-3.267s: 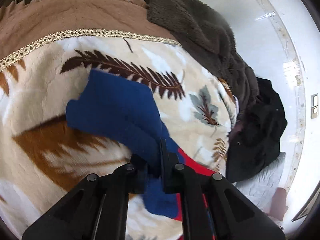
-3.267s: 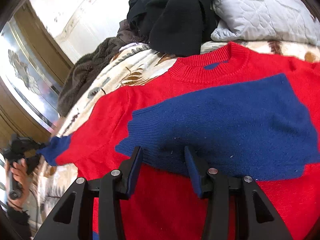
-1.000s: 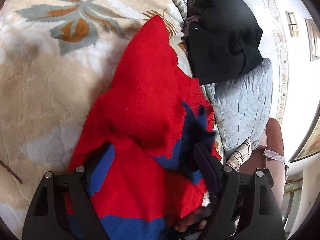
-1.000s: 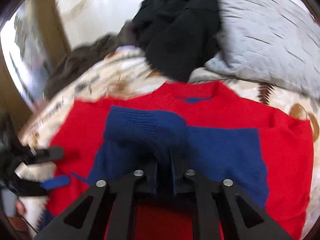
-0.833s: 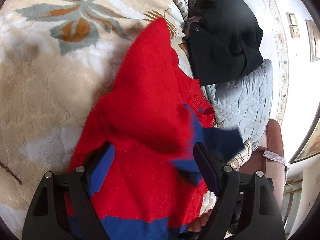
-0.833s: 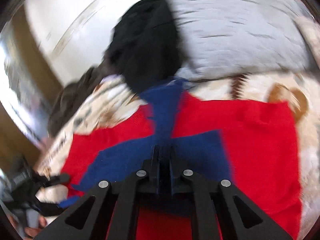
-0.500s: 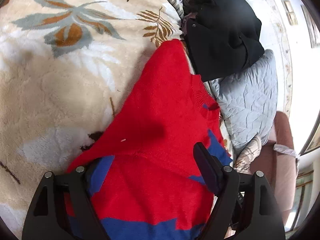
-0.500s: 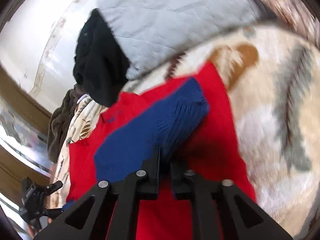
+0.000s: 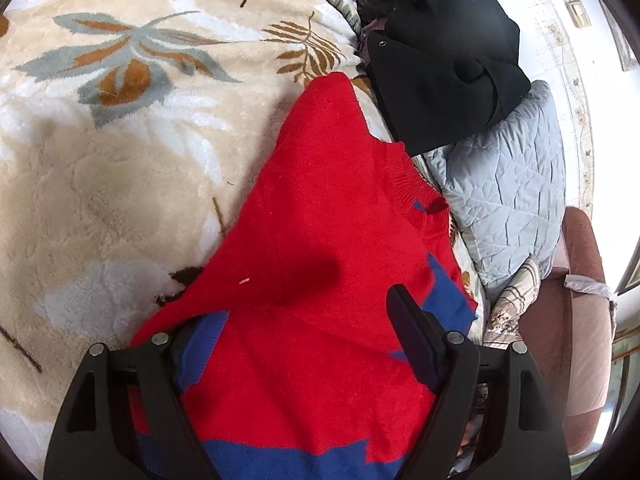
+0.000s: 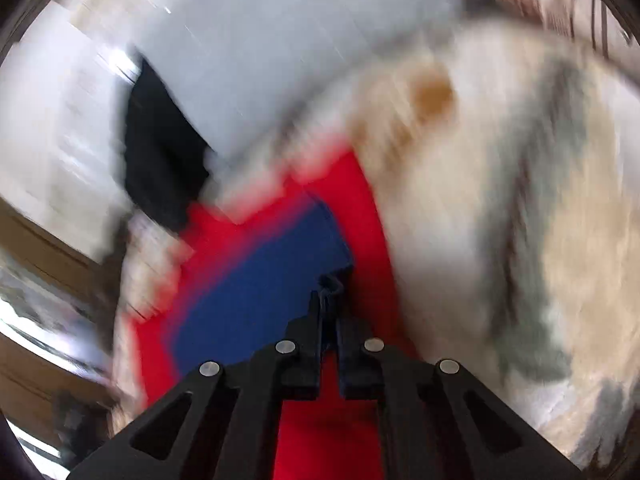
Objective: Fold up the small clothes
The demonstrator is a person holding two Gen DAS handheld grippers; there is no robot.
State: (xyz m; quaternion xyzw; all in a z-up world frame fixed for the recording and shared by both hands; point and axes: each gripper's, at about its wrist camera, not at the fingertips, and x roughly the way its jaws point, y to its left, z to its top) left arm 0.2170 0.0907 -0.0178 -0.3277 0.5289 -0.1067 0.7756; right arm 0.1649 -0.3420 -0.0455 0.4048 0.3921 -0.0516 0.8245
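A red sweater with blue sleeves lies on a beige leaf-print blanket. My left gripper stands open low over the sweater's body. Its right finger is clear and its left finger is partly covered by red and blue knit. In the blurred right wrist view my right gripper is closing tight, with the edge of the blue sleeve pinched at its tips. The sleeve lies slantwise over the red sweater, near its right edge.
A black garment is heaped on a pale grey quilted pillow beyond the sweater's collar. A brown armchair stands at the right. Bare blanket spreads to the right of the sweater.
My right gripper swung the blue sleeve across the sweater toward its right side and rolled. In the left wrist view the bunched sleeve left the sweater's middle, and the left gripper stayed open.
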